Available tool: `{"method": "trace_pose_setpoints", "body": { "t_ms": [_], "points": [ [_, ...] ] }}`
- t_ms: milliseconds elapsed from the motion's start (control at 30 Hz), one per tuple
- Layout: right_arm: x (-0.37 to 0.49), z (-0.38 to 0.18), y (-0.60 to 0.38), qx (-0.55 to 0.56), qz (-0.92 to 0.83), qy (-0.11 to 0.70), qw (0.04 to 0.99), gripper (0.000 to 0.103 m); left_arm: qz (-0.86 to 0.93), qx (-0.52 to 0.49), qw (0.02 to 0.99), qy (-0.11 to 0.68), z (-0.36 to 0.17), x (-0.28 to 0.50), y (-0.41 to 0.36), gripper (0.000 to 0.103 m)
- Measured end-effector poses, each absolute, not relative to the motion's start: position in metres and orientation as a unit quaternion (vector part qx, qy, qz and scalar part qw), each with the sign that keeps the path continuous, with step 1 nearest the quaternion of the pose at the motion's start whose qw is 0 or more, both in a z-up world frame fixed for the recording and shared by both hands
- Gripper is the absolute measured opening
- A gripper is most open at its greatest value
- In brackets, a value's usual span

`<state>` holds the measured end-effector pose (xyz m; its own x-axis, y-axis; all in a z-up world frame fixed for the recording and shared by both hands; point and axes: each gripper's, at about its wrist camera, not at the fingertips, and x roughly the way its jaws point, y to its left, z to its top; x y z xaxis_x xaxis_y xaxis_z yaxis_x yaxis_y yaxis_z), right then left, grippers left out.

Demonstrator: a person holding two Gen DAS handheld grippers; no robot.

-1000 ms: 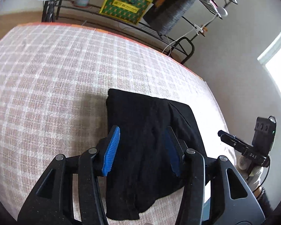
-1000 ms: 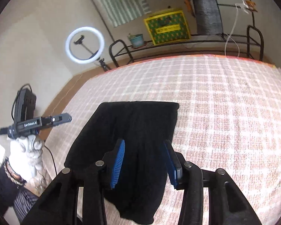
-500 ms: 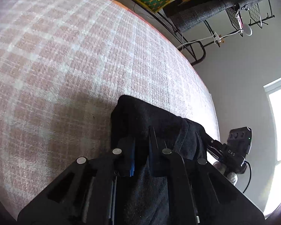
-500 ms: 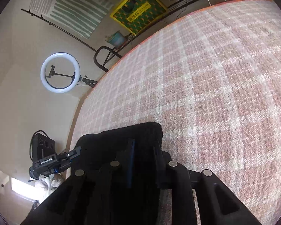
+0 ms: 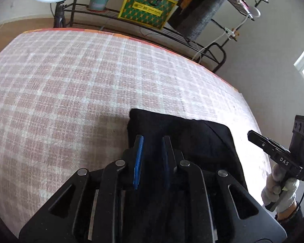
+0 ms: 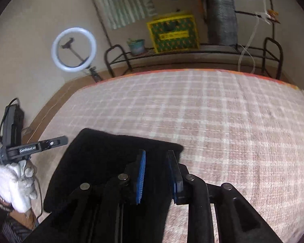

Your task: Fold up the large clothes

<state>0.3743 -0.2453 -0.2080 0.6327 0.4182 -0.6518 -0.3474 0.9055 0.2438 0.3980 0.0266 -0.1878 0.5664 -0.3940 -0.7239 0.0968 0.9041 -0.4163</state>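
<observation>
The left tool (image 5: 152, 158) pointed down over the near part of a folded black garment (image 5: 192, 133), its blue pads (image 5: 138, 162) a narrow gap apart and the jaws opening; dark cloth lay under and between them, but whether the pads pressed on it could not be told. The right tool (image 6: 157, 172) stood the same way over the garment's right edge (image 6: 103, 154), pads (image 6: 141, 174) slightly parted, jaws opening, with black fabric showing in the gap and no clear pinch visible. In the right wrist view, a white-gloved hand (image 6: 16, 182) held the other tool's handle at the left edge; in the left wrist view, a gloved hand (image 5: 279, 188) gripped a handle at the right edge.

The garment lay as a compact dark rectangle on a bed covered by a pink-and-white checked blanket (image 5: 81, 85), near the bed's closer side. The blanket stretched bare beyond it to an orange border. Past the bed stood a black metal rack (image 6: 172, 52) carrying a small potted plant (image 6: 136, 45) and a yellow-and-green patterned box (image 6: 173, 33). A ring light (image 6: 74, 49) stood to the left of the rack against the wall.
</observation>
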Motion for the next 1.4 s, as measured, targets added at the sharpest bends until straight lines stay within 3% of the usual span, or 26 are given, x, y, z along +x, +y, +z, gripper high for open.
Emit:
{"method": "trace_pose_setpoints", "body": {
  "t_ms": [133, 267, 333, 567, 733, 833, 900, 1067, 1167, 1267, 1400],
  "points": [
    [0.343, -0.220, -0.199, -0.016, 0.268, 0.388, 0.882, 0.021, -0.196, -0.133, 0.860, 0.453, -0.187, 0.365, -0.008, 0.016],
    [0.329, -0.264, -0.178, -0.044, 0.272, 0.435, 0.857, 0.021, -0.197, -0.081, 0.843, 0.493, -0.222, 0.339, -0.028, 0.016],
    [0.318, -0.271, -0.181, -0.042, 0.269, 0.423, 0.864, 0.021, -0.200, -0.077, 0.855, 0.471, -0.232, 0.326, -0.026, 0.016],
    [0.304, -0.240, -0.196, -0.016, 0.261, 0.419, 0.869, 0.022, -0.200, -0.093, 0.856, 0.468, -0.213, 0.302, -0.018, 0.016],
    [0.283, -0.225, -0.195, 0.005, 0.271, 0.406, 0.873, 0.032, -0.207, -0.089, 0.857, 0.463, -0.213, 0.281, -0.020, 0.016],
    [0.275, -0.240, -0.184, -0.010, 0.286, 0.429, 0.856, 0.029, -0.207, -0.064, 0.856, 0.470, -0.224, 0.273, -0.026, 0.016],
    [0.267, -0.257, -0.171, -0.065, 0.273, 0.452, 0.847, 0.020, -0.211, -0.052, 0.852, 0.476, -0.232, 0.268, -0.029, 0.016],
    [0.245, -0.283, -0.172, -0.110, 0.269, 0.498, 0.817, 0.019, -0.222, -0.037, 0.846, 0.483, -0.229, 0.255, -0.025, 0.016],
    [0.232, -0.264, -0.190, -0.080, 0.296, 0.478, 0.823, 0.020, -0.231, -0.060, 0.853, 0.464, -0.209, 0.245, -0.010, 0.016],
    [0.228, -0.237, -0.217, -0.019, 0.302, 0.443, 0.844, 0.031, -0.229, -0.086, 0.864, 0.439, -0.186, 0.243, 0.010, 0.016],
    [0.231, -0.220, -0.227, 0.016, 0.306, 0.415, 0.857, 0.031, -0.234, -0.095, 0.870, 0.423, -0.170, 0.253, 0.012, 0.026]
  ]
}}
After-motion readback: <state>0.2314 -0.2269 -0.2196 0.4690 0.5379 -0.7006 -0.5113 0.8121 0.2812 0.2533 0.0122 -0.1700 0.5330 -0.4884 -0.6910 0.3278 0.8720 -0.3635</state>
